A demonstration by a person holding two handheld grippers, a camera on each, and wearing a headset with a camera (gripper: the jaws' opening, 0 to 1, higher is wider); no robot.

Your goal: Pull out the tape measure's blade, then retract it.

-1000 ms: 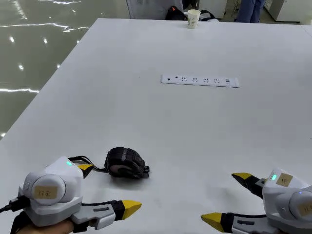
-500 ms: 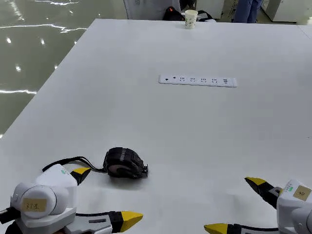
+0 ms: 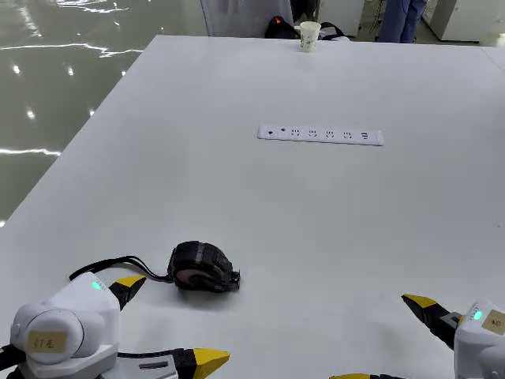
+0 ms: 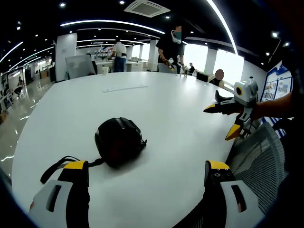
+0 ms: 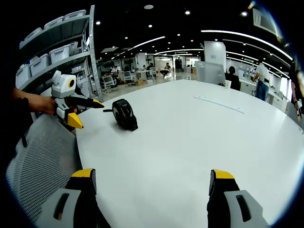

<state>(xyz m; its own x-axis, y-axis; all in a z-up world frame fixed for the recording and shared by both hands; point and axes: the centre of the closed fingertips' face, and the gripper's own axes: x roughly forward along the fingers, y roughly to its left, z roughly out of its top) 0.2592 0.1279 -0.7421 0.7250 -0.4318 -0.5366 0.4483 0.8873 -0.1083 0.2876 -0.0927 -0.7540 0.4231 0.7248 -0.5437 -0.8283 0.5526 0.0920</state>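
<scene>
The left gripper (image 3: 170, 320) and right gripper (image 3: 387, 341) have drawn back toward the near edge, jaws apart and empty, while the tape measure (image 3: 203, 267) lies unmoved.

White table (image 3: 316, 205) with tape measure (image 3: 201, 267), power strip (image 3: 320, 134), paper cup (image 3: 309, 35)

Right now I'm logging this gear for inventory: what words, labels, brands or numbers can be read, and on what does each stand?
None reads well enough to quote.
Sticker on the left gripper: dark handwritten marks, blurred.
Label on the right gripper: cut off by the frame edge, unreadable.
Paper cup: green print, too small.
Power strip: small marks, too small.
Tape measure: no text shows.
</scene>
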